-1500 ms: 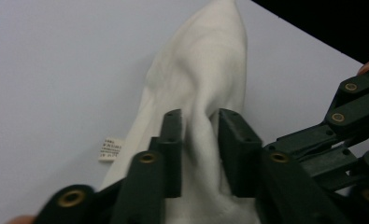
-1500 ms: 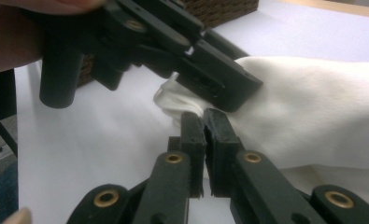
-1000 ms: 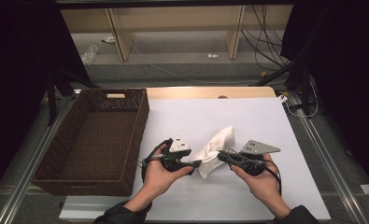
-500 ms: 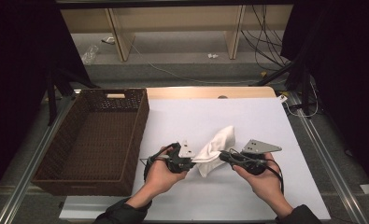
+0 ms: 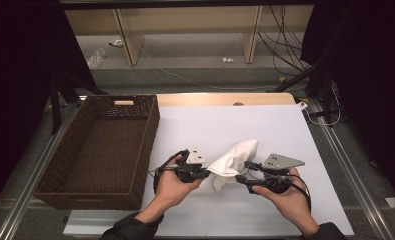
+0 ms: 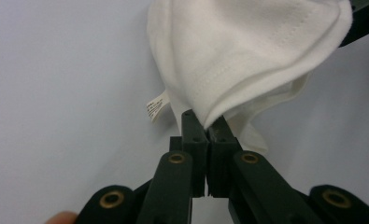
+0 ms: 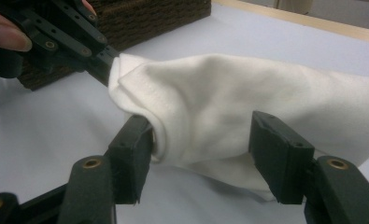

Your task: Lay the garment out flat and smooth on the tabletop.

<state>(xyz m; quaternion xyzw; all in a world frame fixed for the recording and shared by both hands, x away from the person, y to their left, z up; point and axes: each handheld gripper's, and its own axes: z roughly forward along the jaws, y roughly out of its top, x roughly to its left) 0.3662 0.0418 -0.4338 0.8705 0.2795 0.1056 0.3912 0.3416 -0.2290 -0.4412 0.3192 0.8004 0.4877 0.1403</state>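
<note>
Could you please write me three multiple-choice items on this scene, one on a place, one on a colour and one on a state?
1. Where is the wicker basket?
A. Left of the white cloth
B. Right of the white cloth
C. On top of the cloth

2. What colour is the cloth?
A. Blue
B. White
C. Red

3. How does the left gripper stand?
A. Wide open, apart from the cloth
B. Inside the basket
C. Shut on the cloth's edge

Key: 1 A, the high view shows the basket at the table's left side; 2 B, it is white in every view; 3 C, its jaws pinch the hem, while the right gripper straddles the cloth, open.
</note>
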